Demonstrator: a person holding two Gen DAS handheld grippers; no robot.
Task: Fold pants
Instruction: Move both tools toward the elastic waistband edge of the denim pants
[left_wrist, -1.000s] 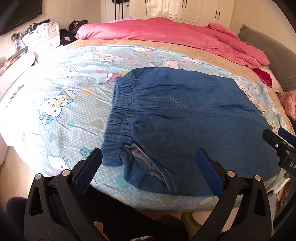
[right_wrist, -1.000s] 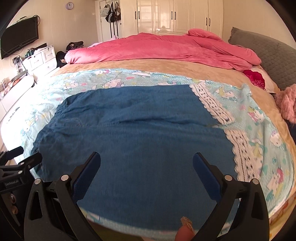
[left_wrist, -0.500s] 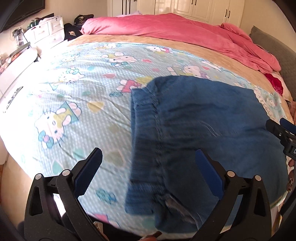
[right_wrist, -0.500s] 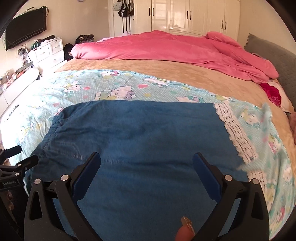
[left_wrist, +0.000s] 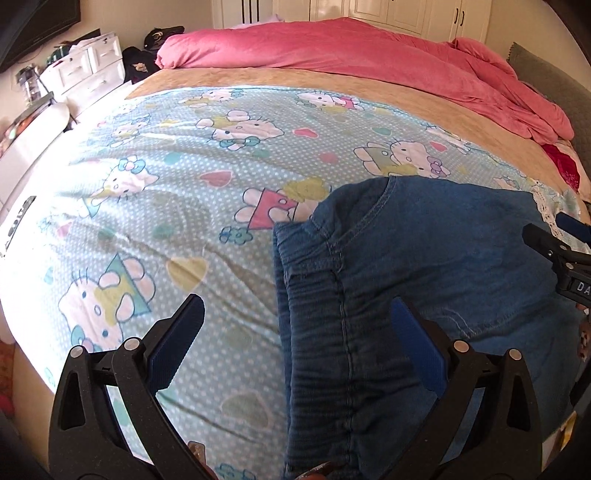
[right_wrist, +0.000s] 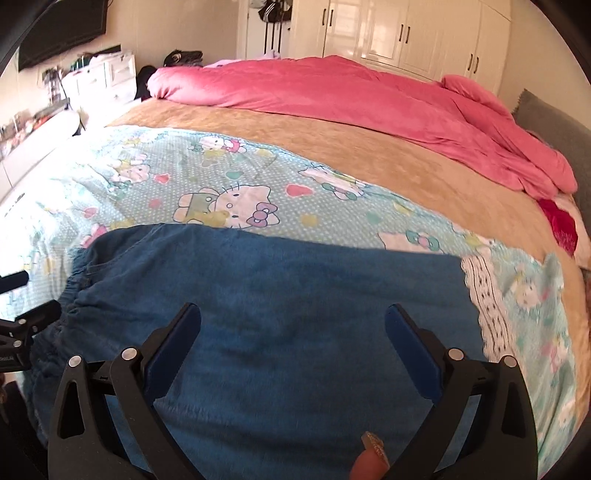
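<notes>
We have the denim pants (left_wrist: 424, 280) spread across the lower right of the left wrist view and filling the lower centre of the right wrist view, lying on the cartoon-cat bedsheet (left_wrist: 177, 206). The elastic waistband (left_wrist: 314, 332) runs down the lower middle of the left view, bunched and doubled on itself.

Our left gripper (left_wrist: 295, 332) has its jaws spread wide and holds nothing — one pad sits over the sheet, the other over the denim, with the waistband edge between them. Our right gripper (right_wrist: 291, 336) is equally wide apart and empty, hovering over the broad flat of the pants (right_wrist: 280, 295).

The risks, as we judge them: closing the left jaws here could pinch sheet together with denim, dragging the bedding when we lift. The waistband looks layered, so we might catch only the top layer and the fold would come out skewed. The right gripper sits over mid-cloth with no edge between its pads, so a grab there would only ruck the fabric.

The near edge of the pants is cut off at the bottom of both frames, so we cannot tell whether it overhangs the bed. The leg ends are unclear too; the right edge meets a lace trim (right_wrist: 484, 299), and how many layers lie there we cannot make out.
</notes>
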